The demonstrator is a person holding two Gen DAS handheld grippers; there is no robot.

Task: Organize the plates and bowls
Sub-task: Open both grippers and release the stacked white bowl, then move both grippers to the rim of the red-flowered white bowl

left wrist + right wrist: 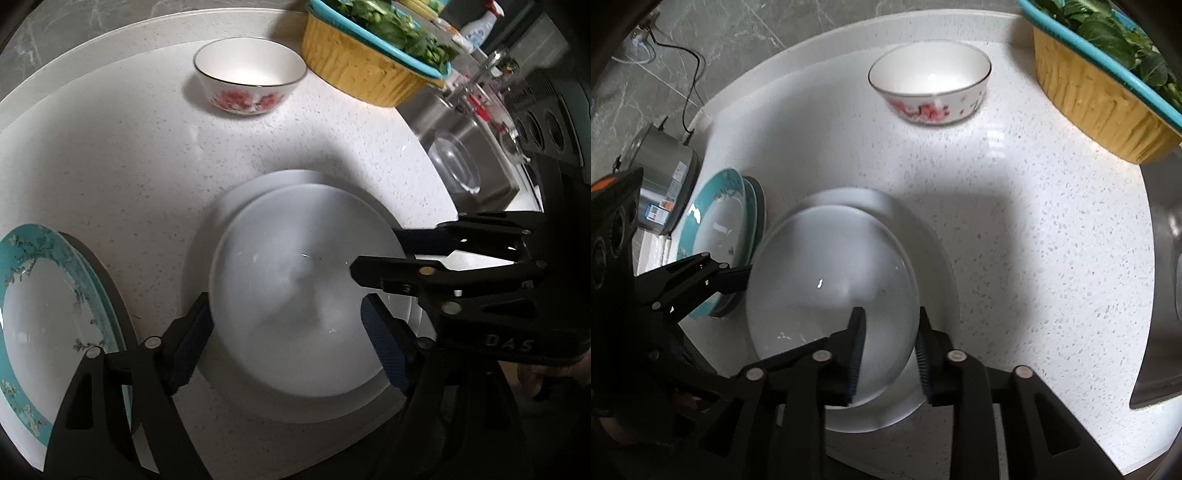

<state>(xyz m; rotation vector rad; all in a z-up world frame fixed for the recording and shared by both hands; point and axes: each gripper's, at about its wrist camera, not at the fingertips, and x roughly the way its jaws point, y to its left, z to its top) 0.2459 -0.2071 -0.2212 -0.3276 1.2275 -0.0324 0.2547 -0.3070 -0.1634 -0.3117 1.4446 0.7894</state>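
My right gripper point(888, 354) clamps its fingers on the upper white plate's point(831, 280) rim; my left gripper point(284, 345) gapes around it.

Both my feeds are evenly lit and fairly bright, though the fisheye bends the countertop point(129, 155) into a curve and darkens every corner. The white plate point(295, 295) smears with motion blur in both views, a small glare spot on it. A soft grey shadow spreads behind it. The floral bowl point(931, 81) stays sharp.
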